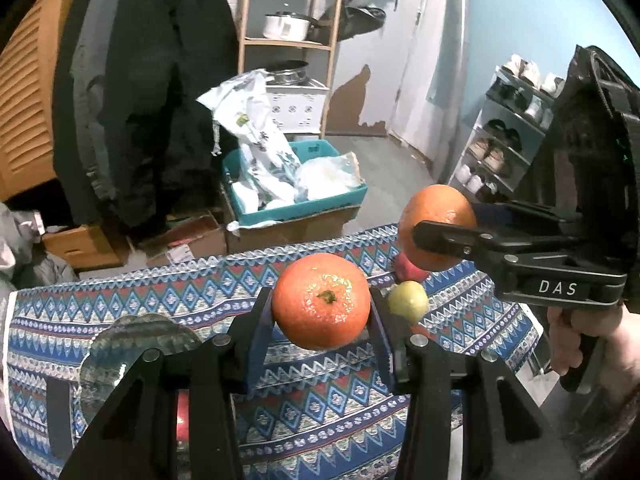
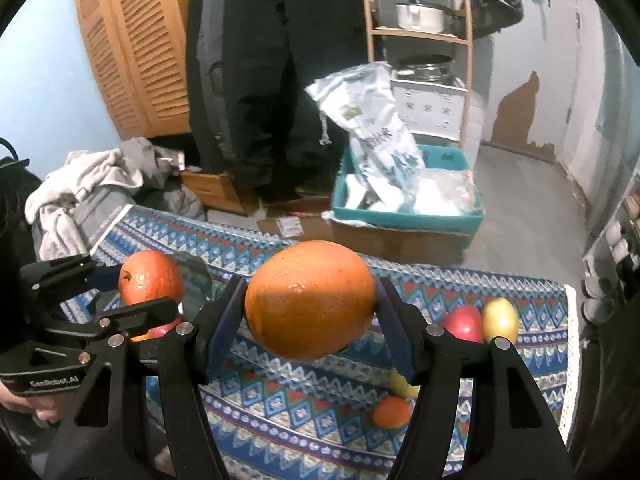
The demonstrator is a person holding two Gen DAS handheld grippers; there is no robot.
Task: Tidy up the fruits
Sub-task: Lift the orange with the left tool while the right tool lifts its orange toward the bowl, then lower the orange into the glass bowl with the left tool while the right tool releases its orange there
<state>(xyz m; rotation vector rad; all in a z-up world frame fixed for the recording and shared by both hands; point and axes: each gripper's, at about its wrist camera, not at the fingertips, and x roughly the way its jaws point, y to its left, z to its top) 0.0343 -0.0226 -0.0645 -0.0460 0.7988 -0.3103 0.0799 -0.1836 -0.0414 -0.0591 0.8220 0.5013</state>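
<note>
**Both grippers hold an orange above the patterned cloth**

A patterned cloth (image 1: 332, 412) in blue, red and white covers the table and fills the near part of both views. Beyond its far edge stands a teal bin (image 2: 404, 216) stuffed with plastic bags, resting on cardboard boxes; a dark coat (image 2: 260, 80) hangs behind it to the left, and a wooden shelf (image 1: 288, 44) with a pot (image 1: 286, 26) stands behind it to the right.

The right gripper (image 2: 310, 304) is clamped on a large orange (image 2: 310, 300), its pads pressing the fruit's left and right sides, the fruit lifted clear of the cloth. The left gripper (image 1: 322, 308) is likewise clamped on a tangerine (image 1: 322, 306), stem end facing the camera, also held above the cloth. The two grippers are side by side, each showing at the edge of the other's view, with a hand (image 1: 580, 340) on the right one's grip.

A glass plate (image 1: 132, 356) lies on the cloth at the near left, partly hidden by the left gripper.

On the cloth at the right, a red apple (image 2: 464, 324) and a yellow-green fruit (image 2: 500, 320) lie touching. Nearer, a small orange fruit (image 2: 392, 412) lies just beside a yellow fruit (image 2: 402, 384), which the right gripper mostly hides.
</note>
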